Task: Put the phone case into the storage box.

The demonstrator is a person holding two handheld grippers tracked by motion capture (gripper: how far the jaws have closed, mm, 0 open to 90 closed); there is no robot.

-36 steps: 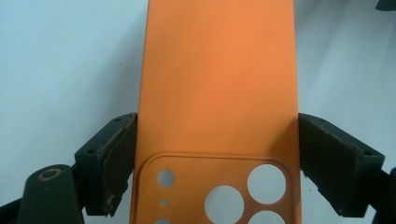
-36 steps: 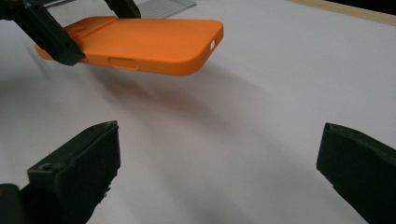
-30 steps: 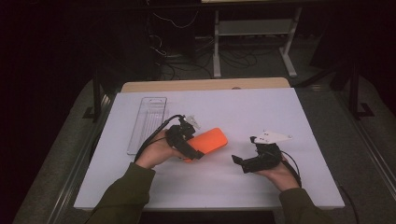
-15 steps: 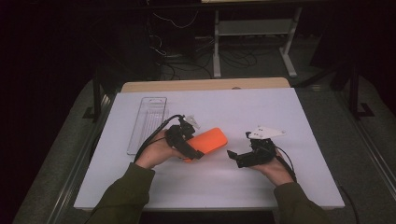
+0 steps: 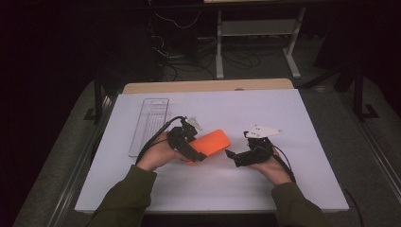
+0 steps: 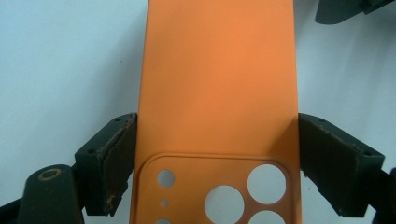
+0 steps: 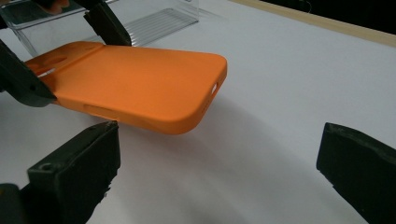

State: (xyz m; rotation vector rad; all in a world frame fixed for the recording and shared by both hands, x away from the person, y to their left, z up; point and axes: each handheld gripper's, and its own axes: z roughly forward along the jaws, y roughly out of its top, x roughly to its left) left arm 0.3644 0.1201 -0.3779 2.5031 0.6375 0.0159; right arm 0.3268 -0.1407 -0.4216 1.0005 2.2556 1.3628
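An orange phone case [image 5: 210, 144] with camera cut-outs is held a little above the white table, clamped by its long edges near the camera end in my left gripper [image 5: 194, 153]. In the left gripper view both pads [image 6: 116, 154] press the sides of the case [image 6: 219, 84]. My right gripper [image 5: 231, 156] sits just right of the case's free end with its jaws wide apart. The right gripper view has the case [image 7: 140, 84] ahead and to the left of the open right gripper [image 7: 219, 154], apart from it, with the left gripper [image 7: 65, 51] at its far end.
A clear ribbed plastic tray [image 5: 149, 125] lies at the left rear of the white table top [image 5: 293, 118], and its near end [image 7: 140, 23] stands just behind the case. A wooden strip [image 5: 208, 86] runs along the far edge. Dark floor and cables lie beyond.
My right gripper has slid left across the table toward the free end of the case. The left gripper and the case have stayed where they were.
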